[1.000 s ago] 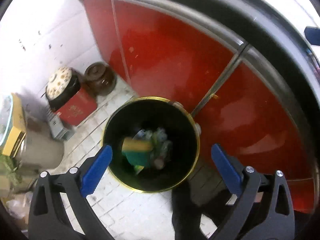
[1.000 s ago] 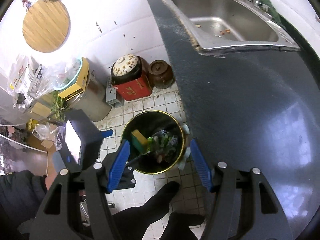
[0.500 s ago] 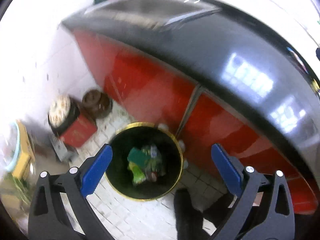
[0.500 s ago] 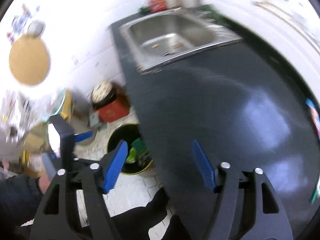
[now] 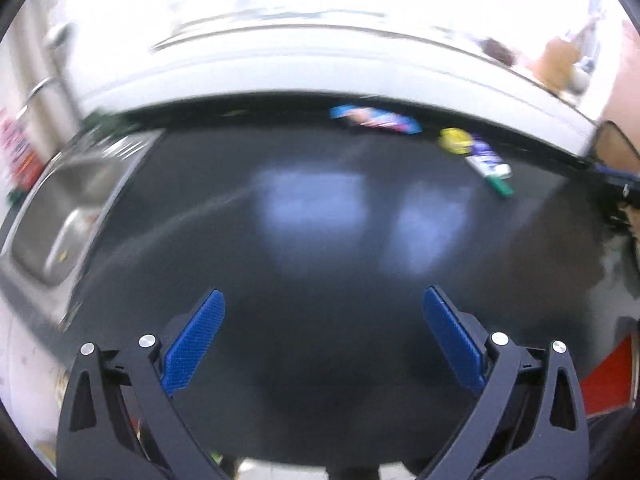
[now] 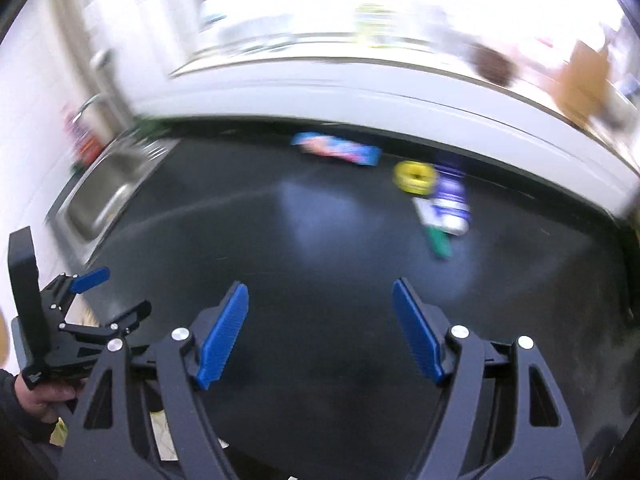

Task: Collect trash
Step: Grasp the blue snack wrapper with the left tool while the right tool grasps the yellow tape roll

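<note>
both views blurred. dark glossy black countertop (image 5: 320,240) fills most of each frame, stainless steel sink (image 5: 68,216) set into it at the left. left gripper with blue pads (image 5: 322,334) is over bare counter, jaws spread wide, nothing between them. right gripper with blue pads (image 6: 320,330) likewise released and empty over bare counter. trash sits at the far edge of the counter against the white wall: flat blue and pink wrapper (image 6: 336,149) lying along the back edge, small round yellow item (image 6: 414,176) to its right, and just beside that a purple and white tube-like package with a green end (image 6: 444,212), green end pointing toward the camera. same three show in the left wrist view, wrapper (image 5: 374,119), yellow item (image 5: 454,140), package (image 5: 490,166). all trash well apart from both grippers. in the right wrist view the left gripper (image 6: 108,292) appears at the lower left, held by a hand (image 6: 36,398) in a dark sleeve.
</note>
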Demonstrator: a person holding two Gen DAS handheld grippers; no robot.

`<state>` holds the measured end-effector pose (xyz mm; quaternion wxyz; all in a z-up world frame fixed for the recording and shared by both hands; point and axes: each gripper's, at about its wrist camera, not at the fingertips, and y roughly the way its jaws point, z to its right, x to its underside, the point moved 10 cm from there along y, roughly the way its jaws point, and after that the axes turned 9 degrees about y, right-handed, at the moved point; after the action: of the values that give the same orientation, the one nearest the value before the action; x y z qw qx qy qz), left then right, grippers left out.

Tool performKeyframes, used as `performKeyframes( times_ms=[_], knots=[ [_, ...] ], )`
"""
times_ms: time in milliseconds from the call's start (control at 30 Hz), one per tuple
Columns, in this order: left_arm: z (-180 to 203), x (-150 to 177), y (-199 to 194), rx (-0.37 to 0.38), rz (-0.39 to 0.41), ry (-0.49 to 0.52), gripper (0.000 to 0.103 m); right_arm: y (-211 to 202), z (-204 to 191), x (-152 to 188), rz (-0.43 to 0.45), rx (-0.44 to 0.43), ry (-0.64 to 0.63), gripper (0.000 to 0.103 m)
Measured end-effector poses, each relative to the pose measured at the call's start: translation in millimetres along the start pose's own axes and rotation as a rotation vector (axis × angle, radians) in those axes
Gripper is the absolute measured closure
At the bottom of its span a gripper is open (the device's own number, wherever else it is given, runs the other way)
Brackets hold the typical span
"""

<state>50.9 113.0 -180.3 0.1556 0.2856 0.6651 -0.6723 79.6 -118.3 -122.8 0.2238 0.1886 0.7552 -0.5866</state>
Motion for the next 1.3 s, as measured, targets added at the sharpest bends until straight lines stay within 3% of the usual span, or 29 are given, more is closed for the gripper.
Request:
performKeyframes(
  times_ms=[167, 333, 667, 900, 1000, 1167, 1300],
  knots=[
    [69, -38, 21, 0.065, -0.002, 0.047, 0.007, -10, 74, -8, 0.019, 0.037, 0.070, 0.031],
    [95, -57, 43, 0.057, -0.009, 0.088, 0.007, 2, 97, -20, 0.022, 0.011, 0.068, 0.031],
    [61, -131, 119, 0.002, 0.018, 0.192, 0.007, 73, 95, -72, -0.026, -0.042, 0.016, 0.031],
    [41, -194, 195, 0.003, -0.006, 0.049, 0.007, 147, 93, -106, -0.095, -0.037, 0.015, 0.031],
    [42, -212, 235, -0.022, -0.027, 0.043, 0.007, 180, 91, -116, -0.126, -0.027, -0.002, 0.031],
    [40, -217, 283, -0.048, -0.070, 0.066, 0.007, 233, 89, -130, -0.164, -0.006, -0.042, 0.031],
    [36, -210, 305, -0.028, -0.098, 0.044, 0.007, 269, 86, -135, -0.194, 0.010, -0.095, 0.031]
  ],
)
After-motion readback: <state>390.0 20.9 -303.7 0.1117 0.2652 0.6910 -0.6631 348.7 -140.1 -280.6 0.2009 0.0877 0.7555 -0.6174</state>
